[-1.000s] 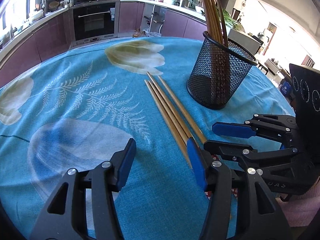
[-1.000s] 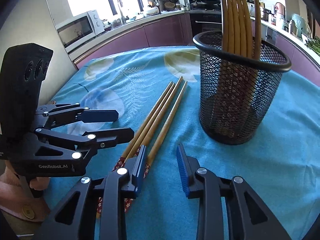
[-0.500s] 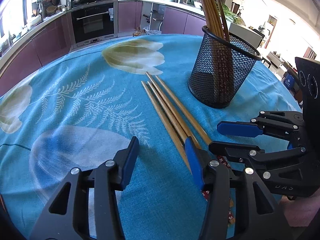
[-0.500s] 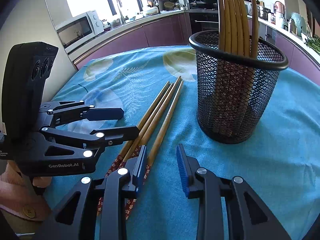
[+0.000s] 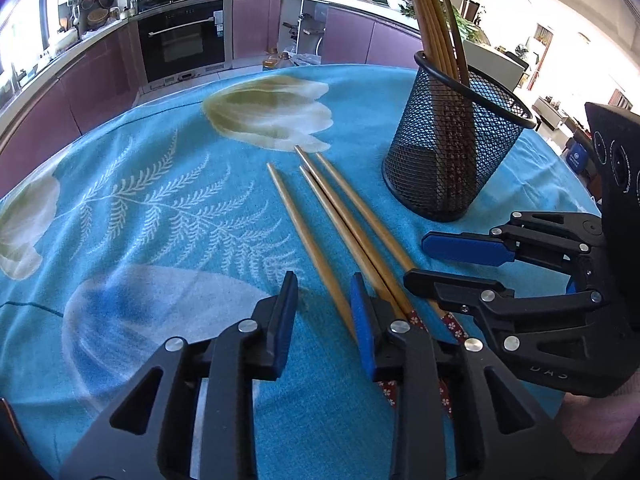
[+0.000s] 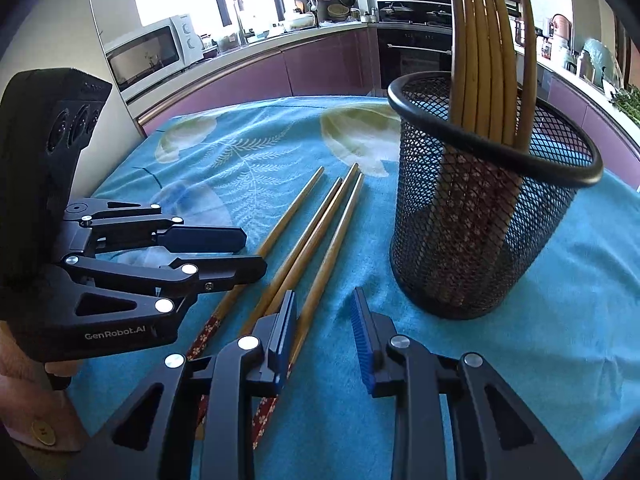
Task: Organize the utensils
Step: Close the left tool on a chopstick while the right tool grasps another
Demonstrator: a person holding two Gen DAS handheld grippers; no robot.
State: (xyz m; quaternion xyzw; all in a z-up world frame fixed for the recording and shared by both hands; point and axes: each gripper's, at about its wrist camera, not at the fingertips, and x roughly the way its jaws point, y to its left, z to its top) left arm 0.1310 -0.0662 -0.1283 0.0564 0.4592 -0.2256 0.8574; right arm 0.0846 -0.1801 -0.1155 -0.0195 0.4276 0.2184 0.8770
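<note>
Bamboo chopsticks (image 5: 344, 236), four of them, lie nearly parallel on the worktop's blue cloth (image 5: 160, 208), just left of the black mesh holder (image 5: 452, 160) where more stand upright. They look light, stiff and smooth, likely to roll or slip. The patterned red ends nearest the tongs seem the better place to pinch, one stick at a time. The left tongs (image 5: 322, 312) have just been narrowing around the leftmost stick, pads not yet pressing it. The right tongs (image 6: 326, 320), also just narrowing, stand apart over bare cloth beside the rightmost stick.
</note>
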